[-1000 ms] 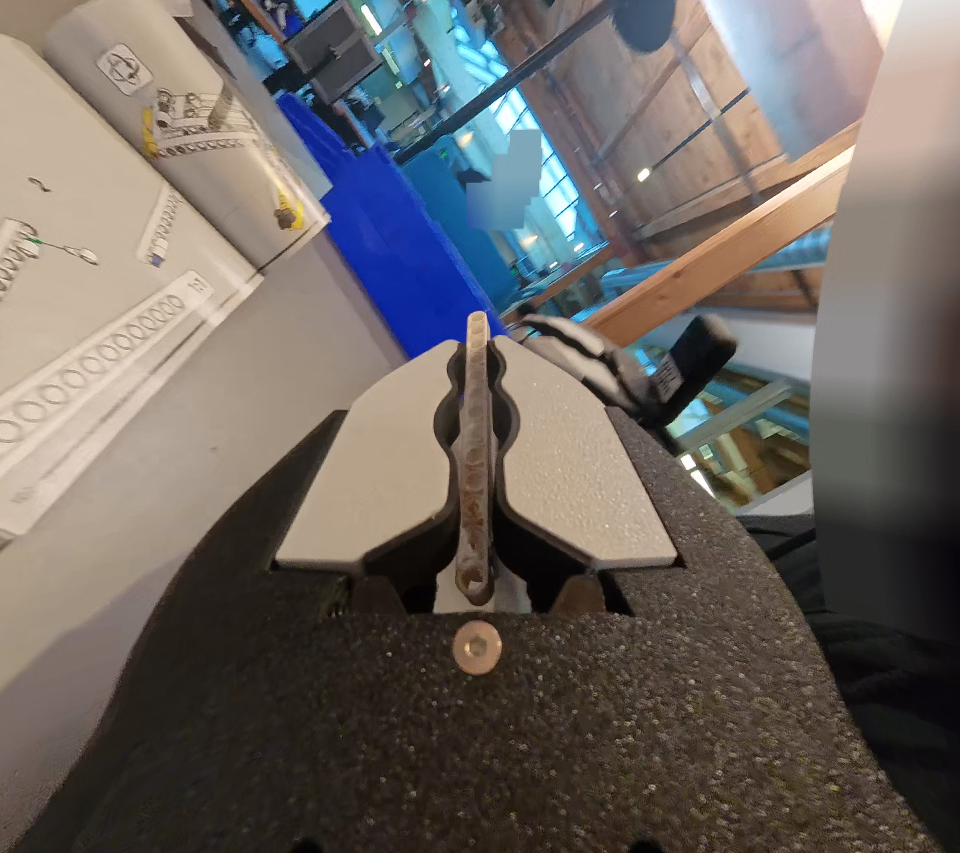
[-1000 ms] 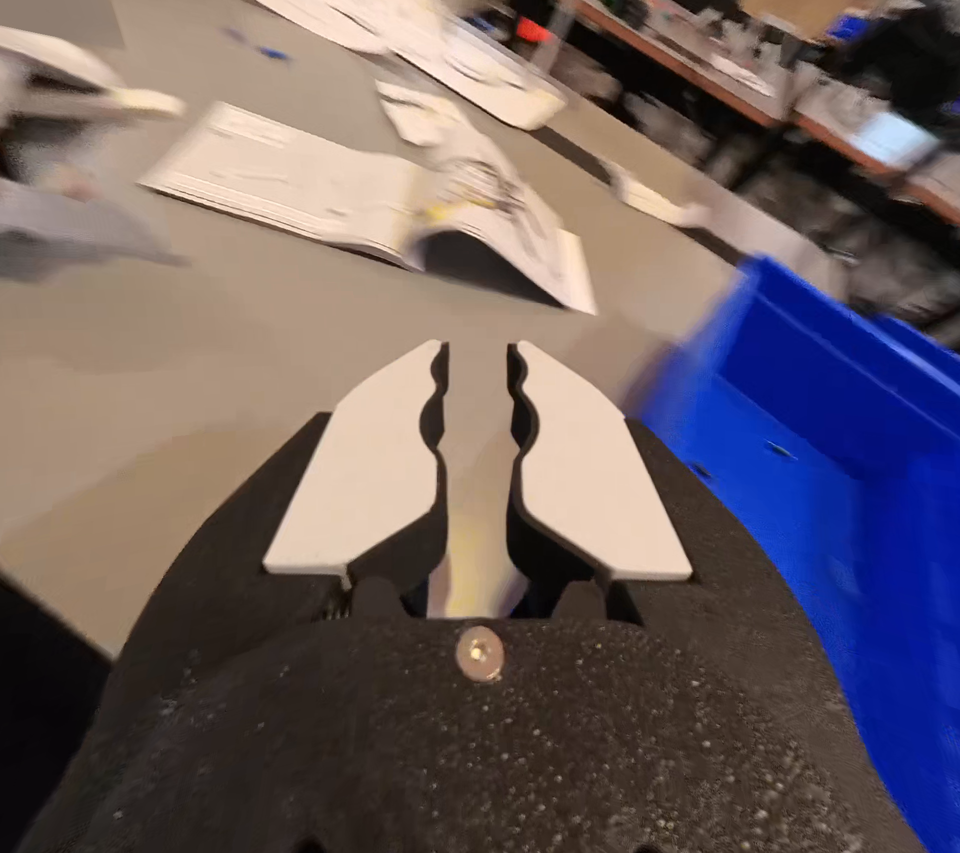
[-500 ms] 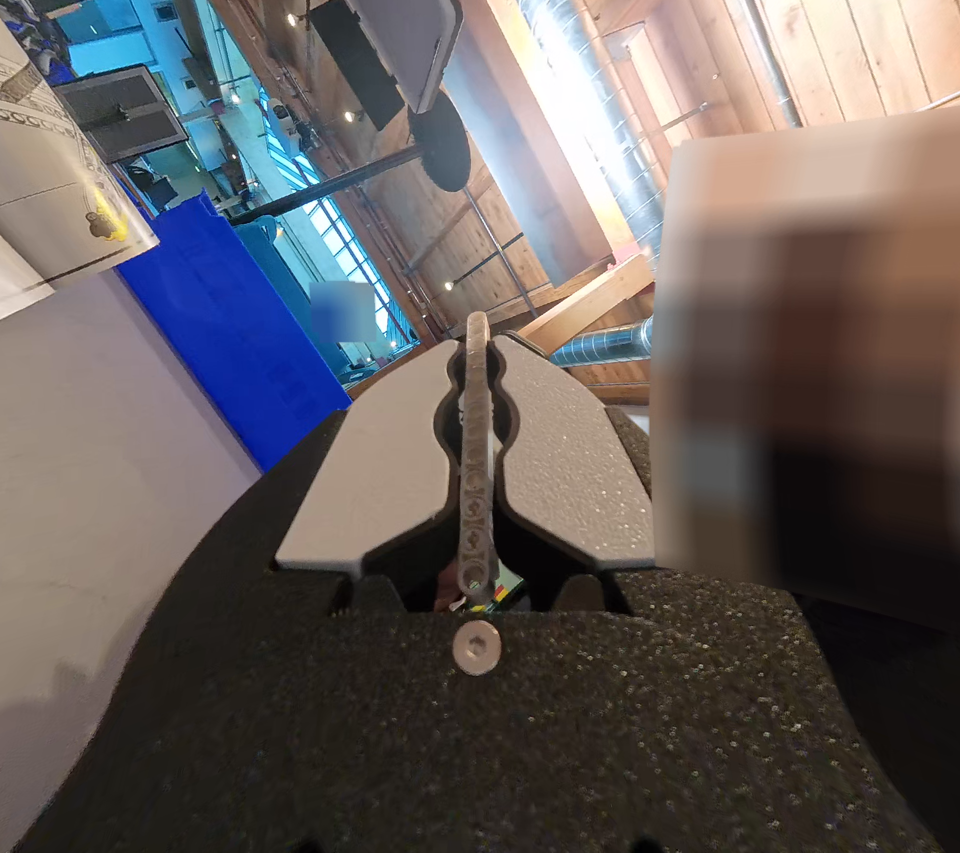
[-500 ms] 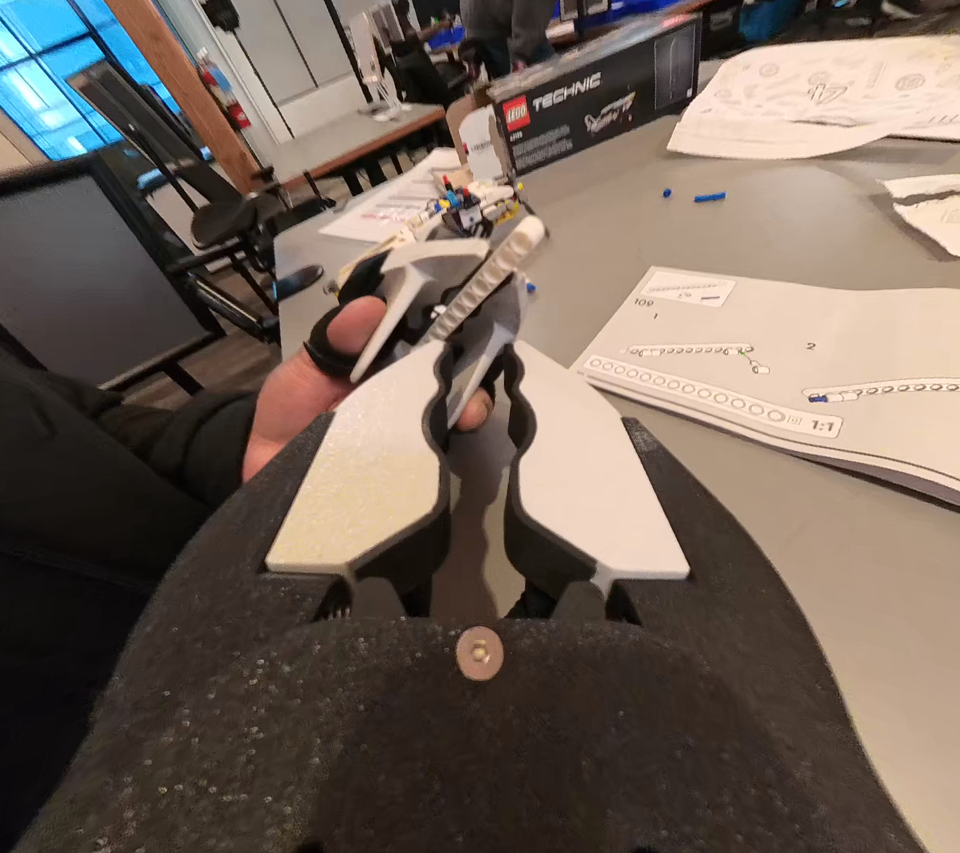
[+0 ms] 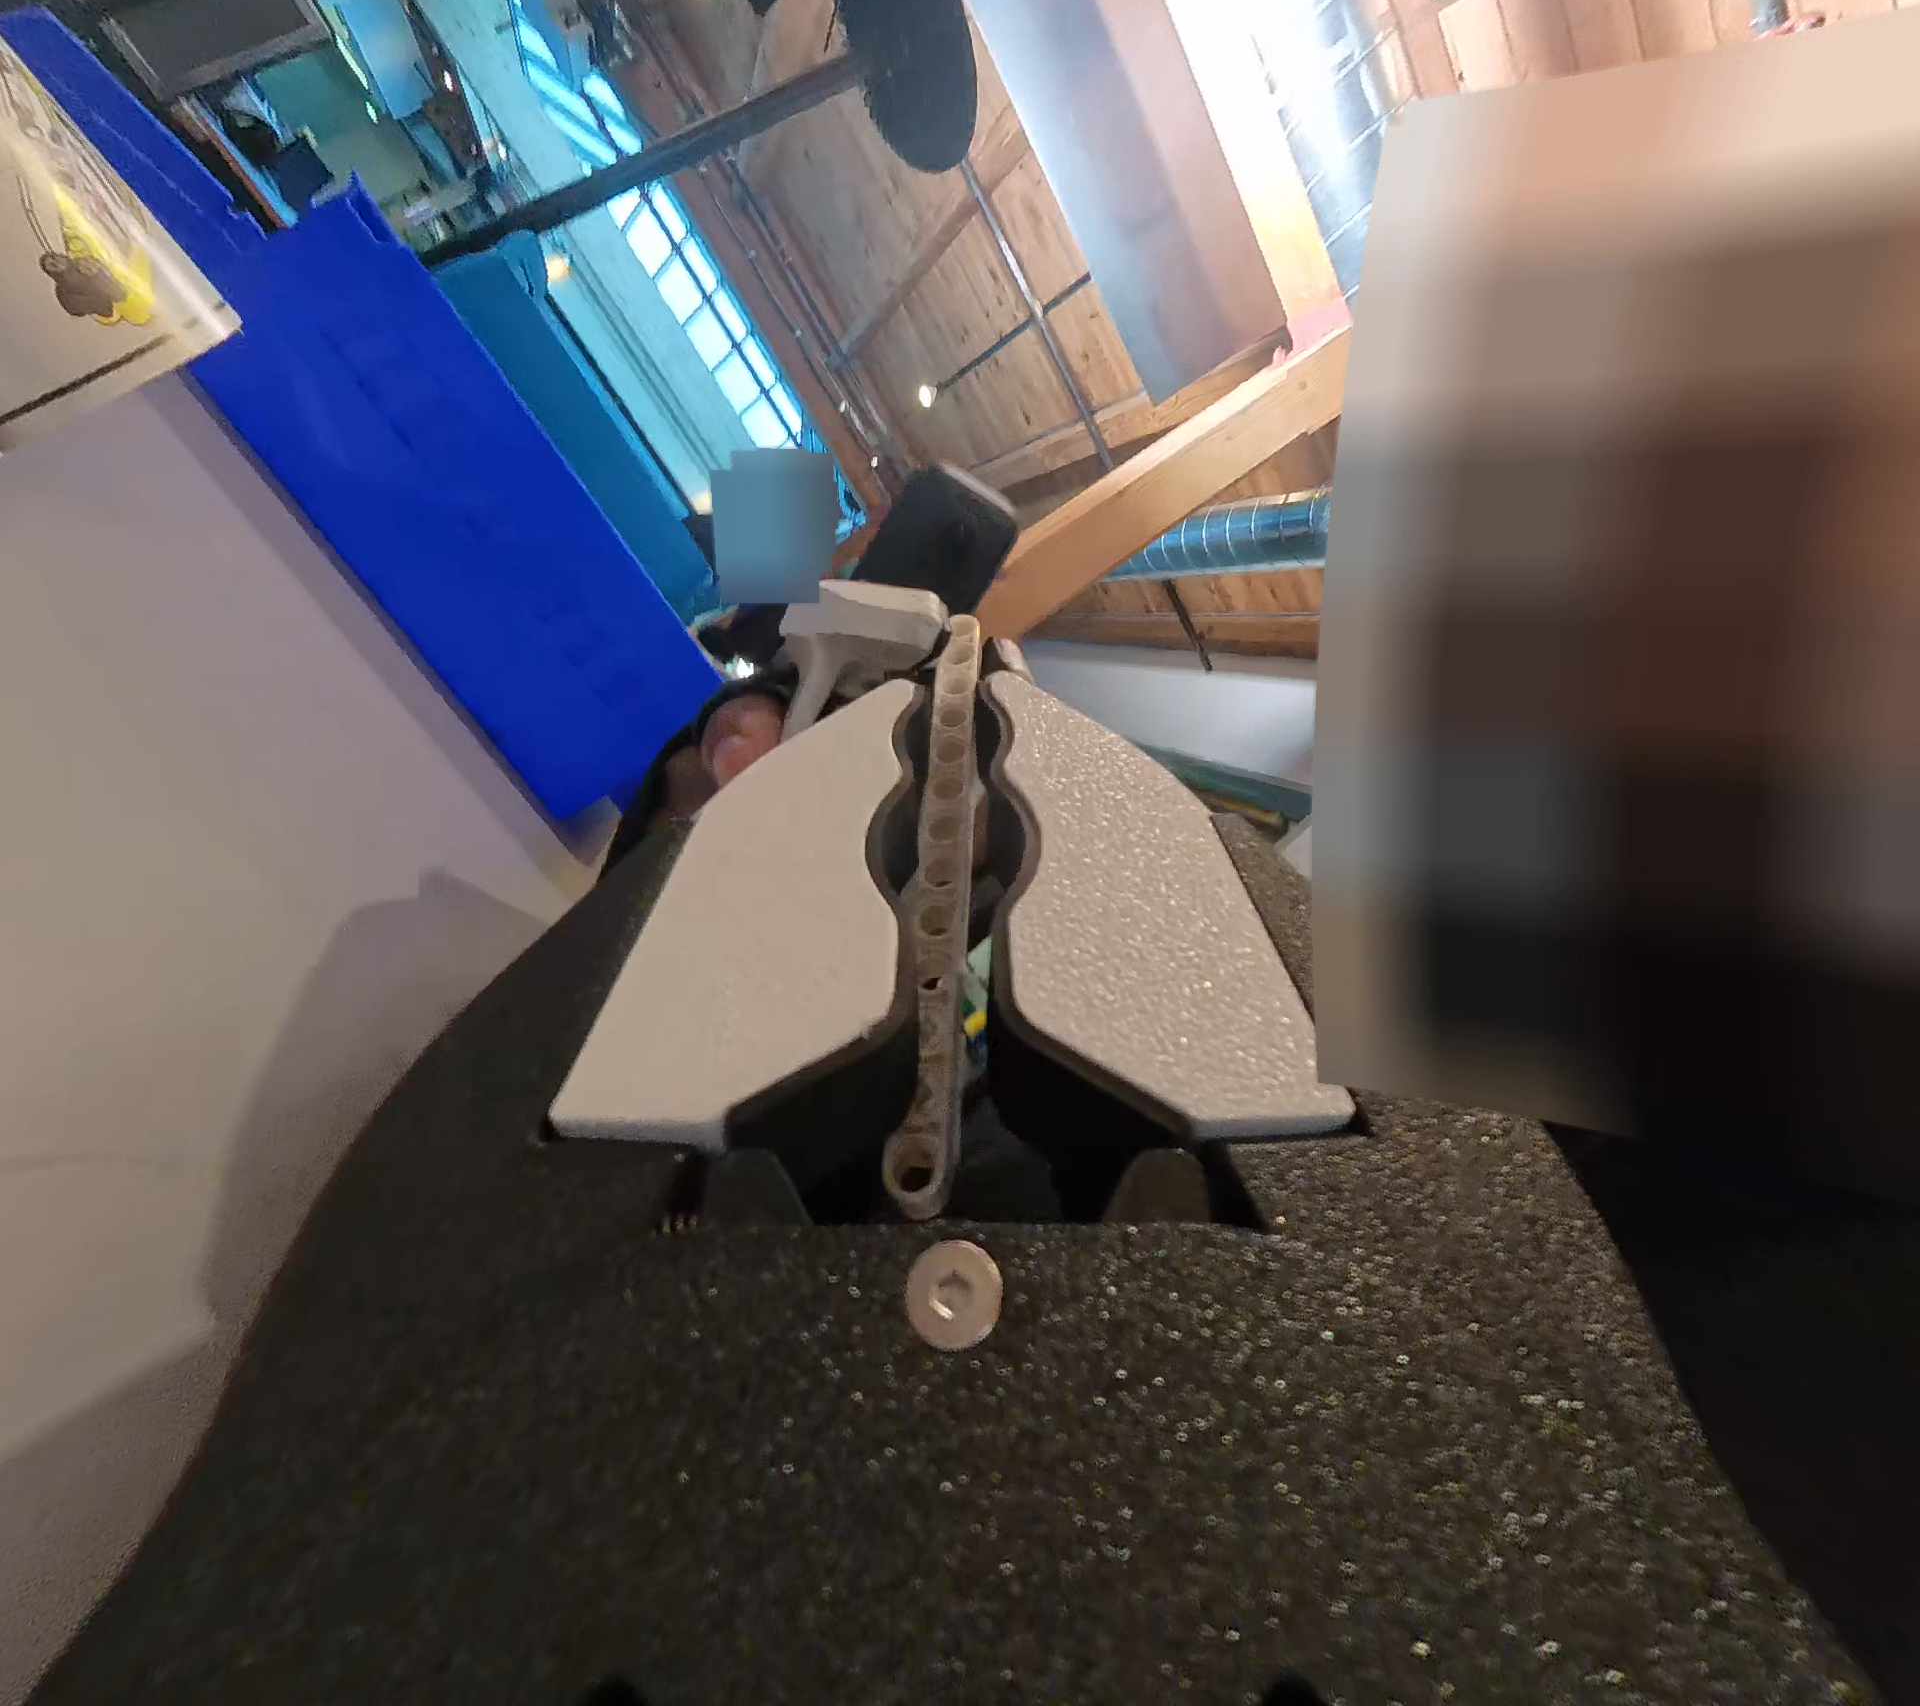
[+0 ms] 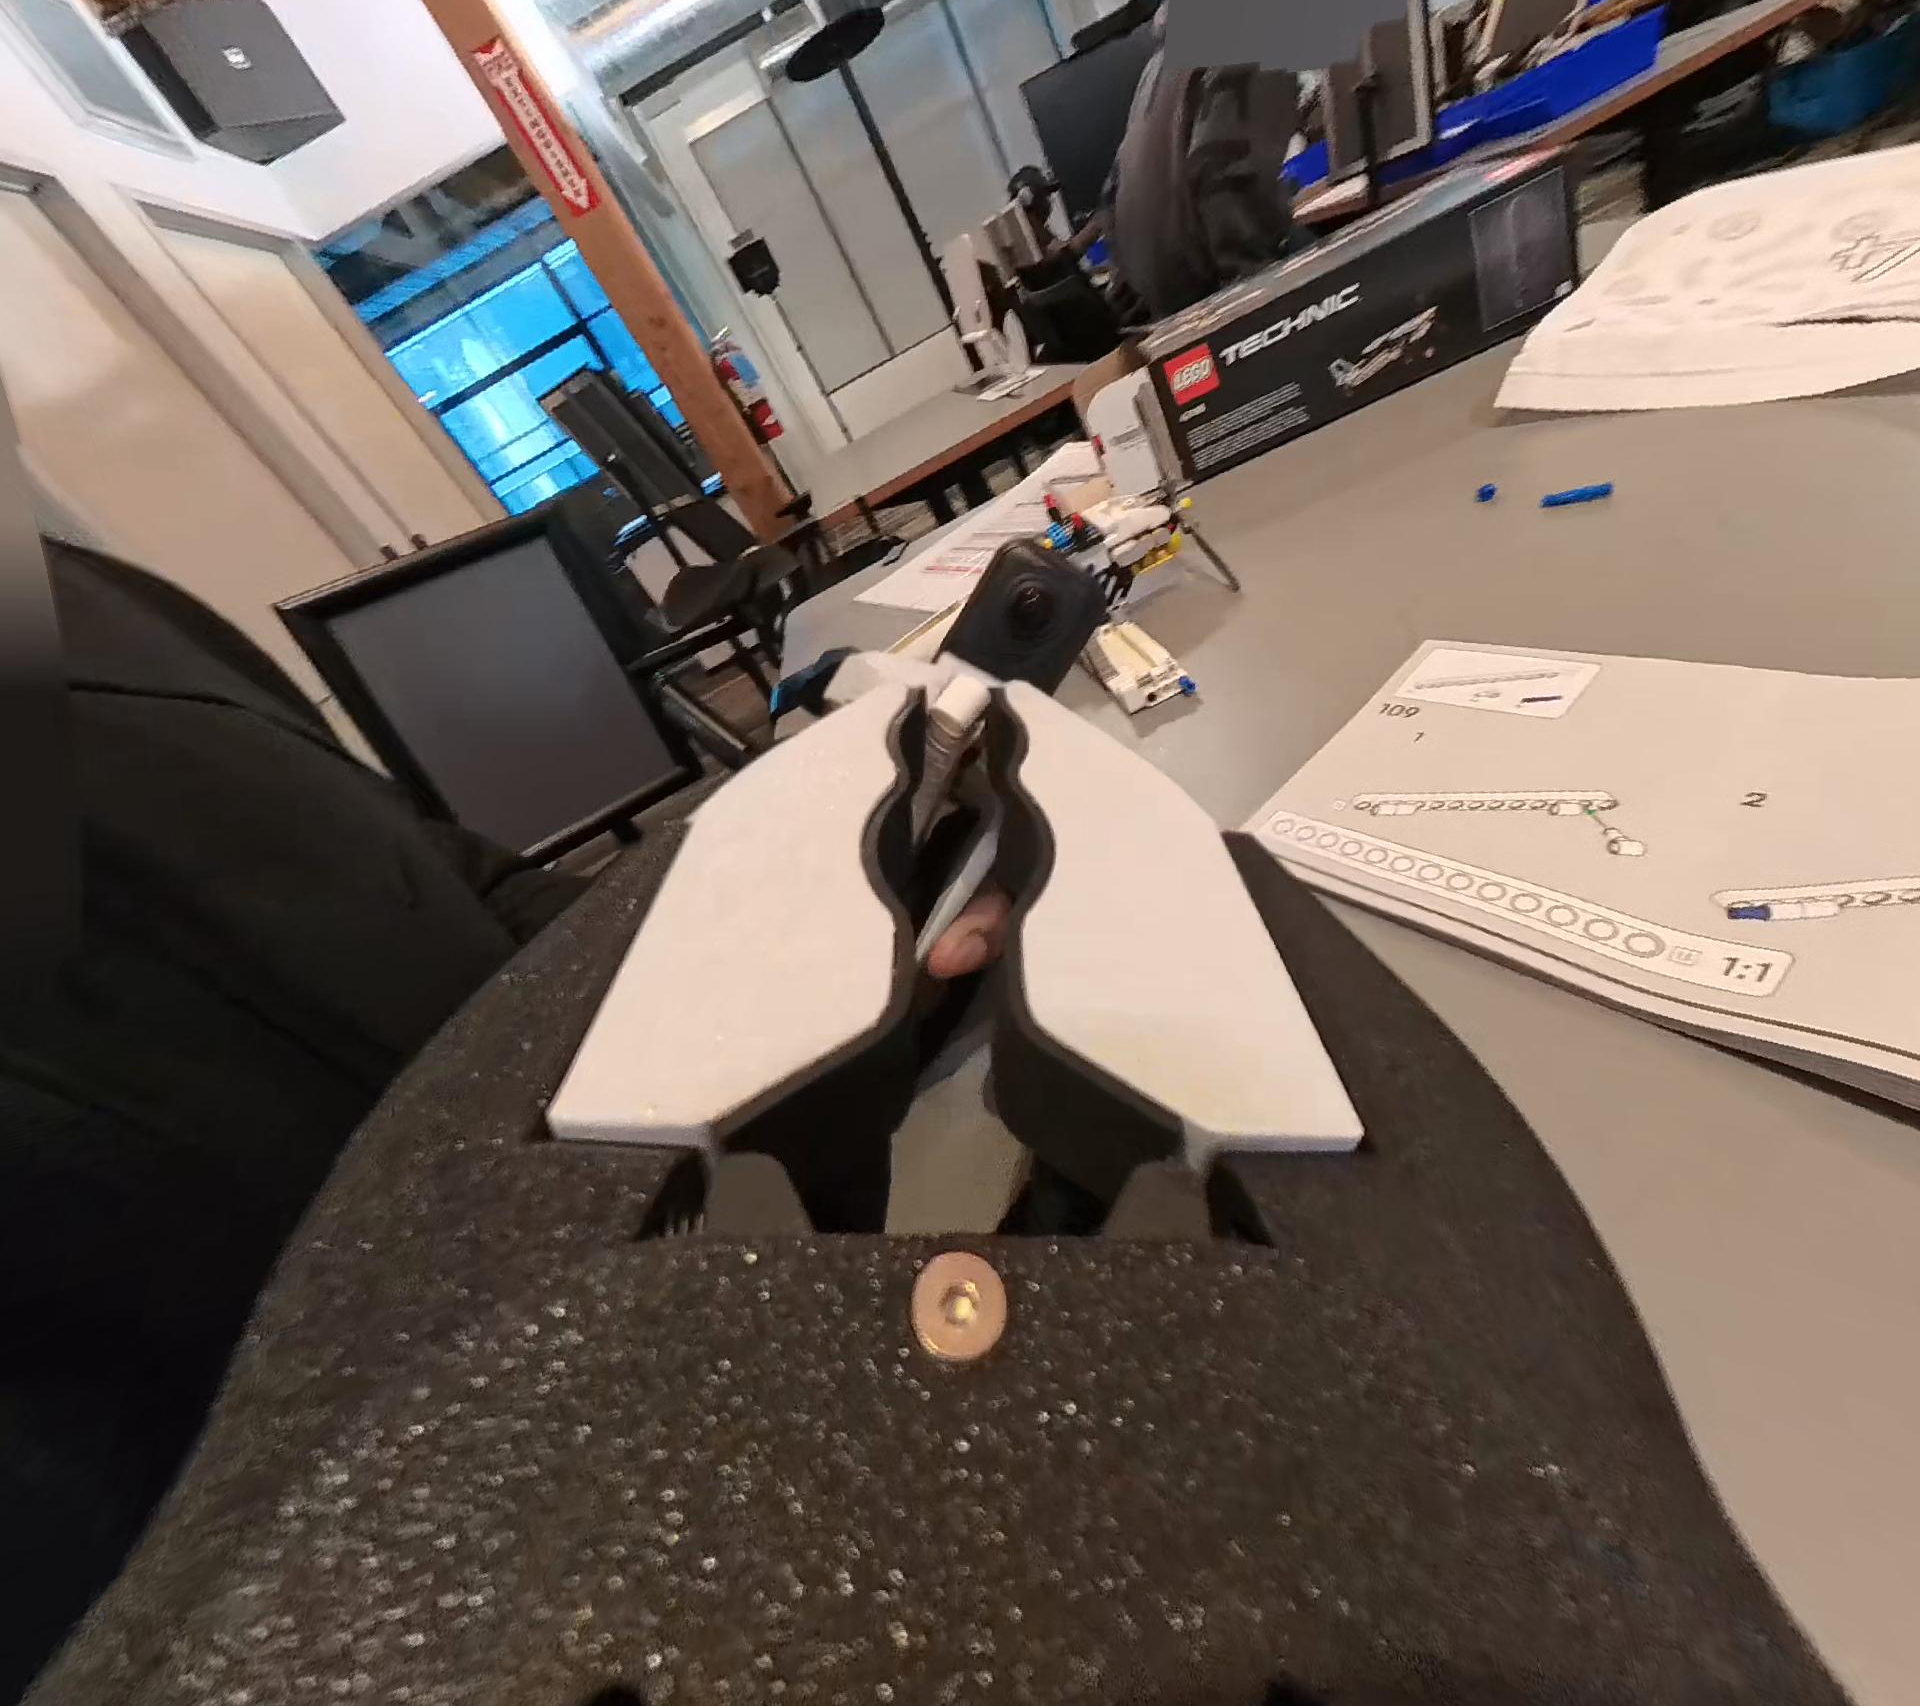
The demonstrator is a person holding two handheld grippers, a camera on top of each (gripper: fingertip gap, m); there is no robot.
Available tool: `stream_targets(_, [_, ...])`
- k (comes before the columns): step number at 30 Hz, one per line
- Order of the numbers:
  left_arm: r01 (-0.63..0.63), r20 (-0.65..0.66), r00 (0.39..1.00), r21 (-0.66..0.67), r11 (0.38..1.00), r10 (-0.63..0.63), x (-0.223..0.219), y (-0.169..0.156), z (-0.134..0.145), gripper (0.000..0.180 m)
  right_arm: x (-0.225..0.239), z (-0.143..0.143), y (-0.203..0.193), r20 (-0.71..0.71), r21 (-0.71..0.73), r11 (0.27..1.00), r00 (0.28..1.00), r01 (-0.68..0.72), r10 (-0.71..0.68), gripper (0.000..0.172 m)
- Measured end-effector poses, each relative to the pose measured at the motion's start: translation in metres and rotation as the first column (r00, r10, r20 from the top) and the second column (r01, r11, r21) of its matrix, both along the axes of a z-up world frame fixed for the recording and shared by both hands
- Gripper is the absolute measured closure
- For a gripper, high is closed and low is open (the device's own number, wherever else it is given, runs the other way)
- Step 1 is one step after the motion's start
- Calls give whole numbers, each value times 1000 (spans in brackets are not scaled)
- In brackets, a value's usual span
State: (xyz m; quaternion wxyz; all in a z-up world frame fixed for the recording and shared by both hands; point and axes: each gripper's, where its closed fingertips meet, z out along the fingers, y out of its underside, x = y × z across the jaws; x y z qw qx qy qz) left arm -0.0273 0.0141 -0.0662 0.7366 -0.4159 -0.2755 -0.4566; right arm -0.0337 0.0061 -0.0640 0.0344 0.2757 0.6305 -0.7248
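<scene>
My left gripper is shut on a long white beam with holes and holds it in the air, lengthwise between its pads, with the far end sticking out past the fingertips. My right gripper faces it from the other side. Its fingertips close on that free end of the beam. In the left wrist view, one right finger lies against the beam's tip. The left gripper's black camera shows just behind the beam in the right wrist view.
An open instruction booklet lies on the grey table to the right. Farther back are a black product box, a small brick build and loose blue pieces. A blue bin stands on the table. A person stands at the back.
My right gripper swung from the table and blue bin toward the left gripper, and its jaws narrowed onto the beam's free end. The left gripper kept its hold and tilted upward.
</scene>
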Motion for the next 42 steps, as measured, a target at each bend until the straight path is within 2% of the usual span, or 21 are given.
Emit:
stream_targets(2, [43,-62,997,-67,997,-47,4,0,-1,171,3,0,-1,19,24,998,998,-63,63,162])
stream_targets(4, [61,-164,982,-188,980,-92,6,-2,-6,167,5,4,1,13,63,992,994,-113,112,162])
stream_targets(7, [74,-310,932,-349,934,-189,12,-6,-13,162,9,8,1,16,136,972,981,-194,193,162])
stream_targets(9, [114,-341,903,-395,912,-261,17,-6,-15,159,11,10,-1,26,163,958,971,-238,237,162])
stream_targets(13, [218,-358,845,-449,867,-397,36,-3,-23,160,4,15,-3,14,173,955,970,-242,243,162])
stream_targets(15, [205,-361,853,-432,878,-376,34,-2,-23,168,4,15,-2,15,169,953,968,-250,251,162])
stream_targets(19, [197,-318,889,-383,903,-329,24,-7,-21,168,5,10,0,49,168,944,959,-283,279,162])
stream_targets(24, [227,-341,865,-388,893,-368,32,-4,-21,171,5,9,-4,62,175,934,950,-313,307,162])
stream_targets(27, [93,-361,904,-358,929,-229,14,-2,-16,172,-3,3,3,55,209,952,974,-225,218,159])
stream_targets(29, [6,-339,933,-320,947,-121,2,-5,-10,173,3,-12,5,53,268,942,979,-204,197,155])
stream_targets(31, [-77,-351,935,-330,941,-46,-5,-5,-13,173,15,-29,-2,74,310,924,974,-225,212,154])
stream_targets(35, [-129,-385,923,-318,939,-4,-1,1,-12,172,32,-54,-21,111,374,879,955,-297,275,148])
stream_targets(37, [-131,-389,921,-309,942,1,0,3,-11,172,34,-55,-25,120,351,883,951,-311,286,151])
stream_targets(39, [-122,-393,919,-300,946,-6,3,2,-11,172,31,-53,-25,119,326,897,955,-297,273,162])
stream_targets(42, [-122,-398,917,-304,945,-10,3,0,-13,172,29,-50,-24,131,282,910,952,-304,277,162])
